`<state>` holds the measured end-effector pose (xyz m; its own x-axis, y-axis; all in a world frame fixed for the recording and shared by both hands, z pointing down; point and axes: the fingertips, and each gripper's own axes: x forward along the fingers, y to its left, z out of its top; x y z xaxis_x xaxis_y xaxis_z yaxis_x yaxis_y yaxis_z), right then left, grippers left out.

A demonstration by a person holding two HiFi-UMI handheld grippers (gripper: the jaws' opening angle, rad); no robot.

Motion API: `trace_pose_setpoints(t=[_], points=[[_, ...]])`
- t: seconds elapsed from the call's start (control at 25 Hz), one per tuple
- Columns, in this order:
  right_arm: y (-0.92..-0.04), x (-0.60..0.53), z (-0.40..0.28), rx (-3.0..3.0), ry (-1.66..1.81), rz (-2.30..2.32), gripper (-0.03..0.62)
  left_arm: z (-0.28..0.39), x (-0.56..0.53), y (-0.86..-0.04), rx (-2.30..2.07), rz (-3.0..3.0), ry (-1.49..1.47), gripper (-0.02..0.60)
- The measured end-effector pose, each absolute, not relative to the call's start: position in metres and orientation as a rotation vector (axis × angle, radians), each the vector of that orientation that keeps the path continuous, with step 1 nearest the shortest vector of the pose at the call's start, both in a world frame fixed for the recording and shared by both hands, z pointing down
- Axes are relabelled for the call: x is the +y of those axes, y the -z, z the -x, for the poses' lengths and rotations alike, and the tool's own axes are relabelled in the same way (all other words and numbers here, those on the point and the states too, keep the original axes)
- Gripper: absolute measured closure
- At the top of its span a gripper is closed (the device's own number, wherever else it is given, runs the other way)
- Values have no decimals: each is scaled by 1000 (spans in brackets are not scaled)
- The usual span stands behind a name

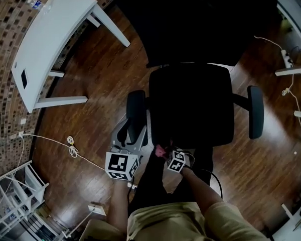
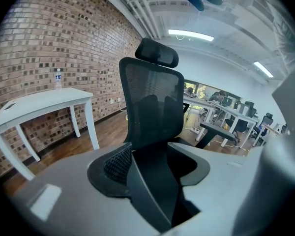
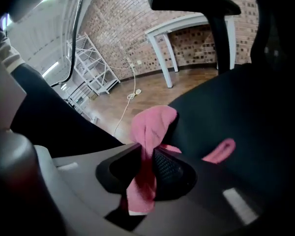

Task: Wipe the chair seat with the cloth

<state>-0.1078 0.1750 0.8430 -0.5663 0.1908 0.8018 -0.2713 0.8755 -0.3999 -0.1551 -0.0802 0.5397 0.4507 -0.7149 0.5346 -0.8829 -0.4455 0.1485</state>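
**Right gripper clamped on the pink cloth at the seat's near edge**

The right gripper (image 3: 146, 163) has its jaws closed on the pink cloth (image 3: 150, 124). The pads pinch a fold of it. One bunch of the cloth stands up past the fingertips and a strip hangs down between the jaws. A smaller pink loop of the same cloth shows just to the right, lying against the black chair seat (image 3: 226, 107). In the head view, gripper and cloth sit at the front edge of the seat, the edge nearest the person and toward its left corner. The rest of the seat's surface stretches away beyond them.

The left gripper (image 2: 155, 173) is off to the person's left, beside the seat. Its jaws stand part-way apart, closed on the near end of the armrest (image 1: 136, 115) on that side. The dark pad of the armrest fills the gap between them. This gripper points toward the mesh backrest (image 2: 152, 102).

Further out on the left, a white table (image 1: 45, 39) stands on the wooden floor (image 1: 90, 79) against a brick wall (image 2: 39, 38).
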Motion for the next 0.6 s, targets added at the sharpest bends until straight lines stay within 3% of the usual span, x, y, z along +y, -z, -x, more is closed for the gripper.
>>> trace_pose_setpoints(t=[0.16,0.4,0.6], points=[[-856,182,4,-1935,-655,-205,517,143,-85,-536,-1321,-2320,-549,368],[-860,172,-216,-1608,-764,-544,516,110,-89,-531,-1280,-2359,-510,368],[-853,163,-282,-1538,-765,-565,516,103,-86,-532,-1282,-2347,-525,368]])
